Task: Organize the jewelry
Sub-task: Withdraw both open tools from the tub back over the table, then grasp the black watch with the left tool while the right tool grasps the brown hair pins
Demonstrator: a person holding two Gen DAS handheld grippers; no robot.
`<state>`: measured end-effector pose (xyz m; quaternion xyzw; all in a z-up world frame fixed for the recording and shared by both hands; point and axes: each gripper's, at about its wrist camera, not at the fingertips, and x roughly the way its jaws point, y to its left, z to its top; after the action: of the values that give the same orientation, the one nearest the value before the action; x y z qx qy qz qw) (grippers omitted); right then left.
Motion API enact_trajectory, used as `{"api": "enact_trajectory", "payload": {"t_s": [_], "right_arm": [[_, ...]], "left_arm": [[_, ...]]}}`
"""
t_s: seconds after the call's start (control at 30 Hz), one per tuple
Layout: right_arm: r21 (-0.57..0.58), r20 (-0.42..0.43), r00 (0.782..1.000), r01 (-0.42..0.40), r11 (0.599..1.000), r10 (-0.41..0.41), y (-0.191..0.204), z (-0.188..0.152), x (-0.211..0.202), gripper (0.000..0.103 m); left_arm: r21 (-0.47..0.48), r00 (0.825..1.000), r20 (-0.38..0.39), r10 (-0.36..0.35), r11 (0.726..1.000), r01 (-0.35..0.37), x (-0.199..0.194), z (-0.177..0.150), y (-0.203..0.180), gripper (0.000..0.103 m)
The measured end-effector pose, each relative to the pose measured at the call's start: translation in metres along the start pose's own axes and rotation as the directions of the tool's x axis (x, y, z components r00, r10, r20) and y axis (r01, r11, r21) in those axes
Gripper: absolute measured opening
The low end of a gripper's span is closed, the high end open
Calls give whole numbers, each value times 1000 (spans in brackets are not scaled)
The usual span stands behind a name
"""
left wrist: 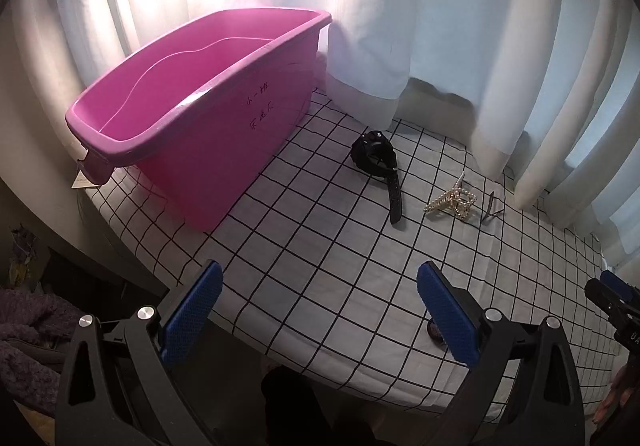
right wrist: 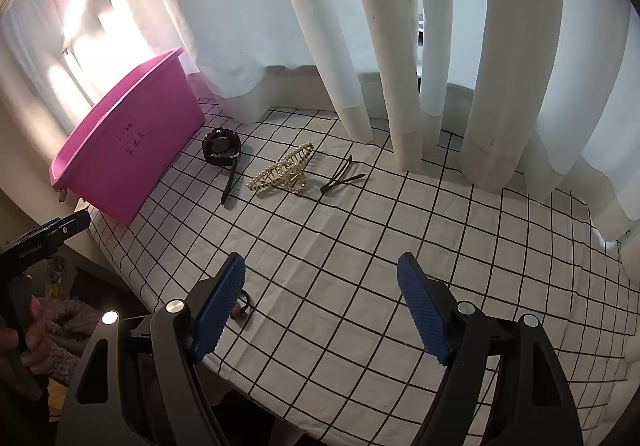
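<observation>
A pink plastic bin (left wrist: 192,118) stands at the table's left; it also shows in the right wrist view (right wrist: 128,150). A black wristwatch (left wrist: 378,162) (right wrist: 222,152) lies right of it. A gold pearl hair claw (left wrist: 452,202) (right wrist: 286,172) lies further right, then a black hair clip (left wrist: 491,208) (right wrist: 340,178). A small dark ring-like item (right wrist: 242,304) (left wrist: 434,332) lies near the front edge, partly hidden by a finger. My left gripper (left wrist: 320,286) is open and empty above the front edge. My right gripper (right wrist: 322,278) is open and empty.
The table wears a white cloth with a black grid (right wrist: 360,266). White curtains (right wrist: 360,26) hang along the back and right. The right gripper shows at the left wrist view's right edge (left wrist: 612,298). Purple fabric (left wrist: 24,334) lies below the table at left.
</observation>
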<state>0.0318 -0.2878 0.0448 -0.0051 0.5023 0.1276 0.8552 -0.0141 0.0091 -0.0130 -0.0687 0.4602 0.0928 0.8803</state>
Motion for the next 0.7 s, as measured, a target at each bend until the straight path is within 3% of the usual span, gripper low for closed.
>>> {"api": "enact_trajectory", "payload": {"t_s": [0.33, 0.7], "right_arm": [[72, 17, 999, -30, 997, 28, -19, 0, 22, 75], [3, 19, 1000, 0, 1000, 0, -2, 36, 75, 75]], "left_arm": [[26, 999, 19, 43, 999, -44, 19, 7, -23, 96], [30, 999, -30, 32, 999, -31, 85, 40, -27, 96]]}}
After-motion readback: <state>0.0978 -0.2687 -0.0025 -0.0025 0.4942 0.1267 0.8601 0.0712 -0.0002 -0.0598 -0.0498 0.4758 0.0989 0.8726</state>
